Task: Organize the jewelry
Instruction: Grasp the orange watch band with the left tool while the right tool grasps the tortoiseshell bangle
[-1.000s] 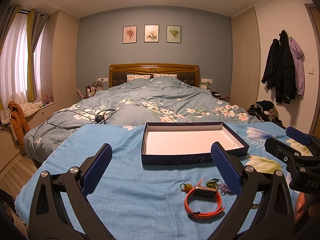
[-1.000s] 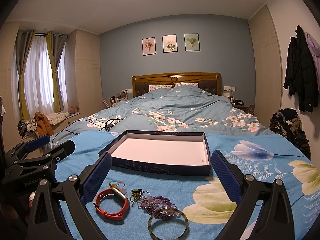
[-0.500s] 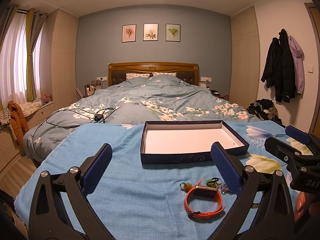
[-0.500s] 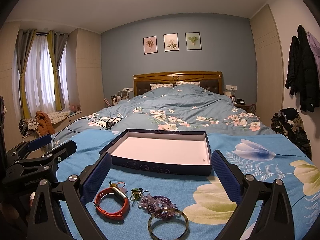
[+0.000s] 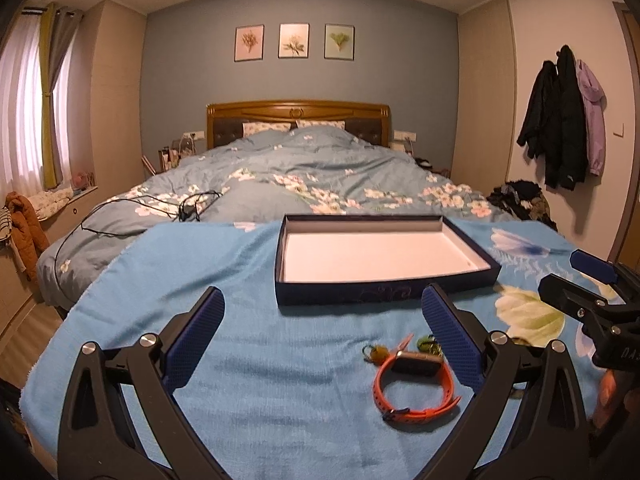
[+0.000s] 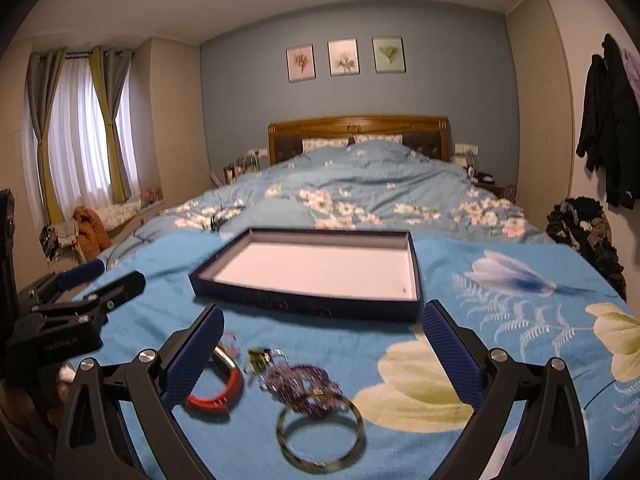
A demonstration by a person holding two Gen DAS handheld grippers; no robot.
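A dark blue box (image 5: 384,294) with a white inside lies open and empty on the blue cloth; it also shows in the right wrist view (image 6: 304,304). In front of it lie an orange watch (image 5: 416,384), a small green trinket (image 5: 426,345), a purple bead bracelet (image 6: 304,384) and a greenish bangle (image 6: 320,436). The watch (image 6: 218,390) sits partly behind my right gripper's left finger. My left gripper (image 5: 320,336) is open and empty, left of the watch. My right gripper (image 6: 320,356) is open and empty, just above the jewelry.
The blue floral cloth (image 5: 248,352) covers a surface at the foot of a bed (image 5: 304,168). A black cable (image 5: 160,208) lies on the duvet. Coats (image 5: 560,120) hang on the right wall. Clothes (image 5: 520,200) are piled below them.
My right gripper has moved forward and to the right, closer over the jewelry, with motion blur. My left gripper has barely moved.
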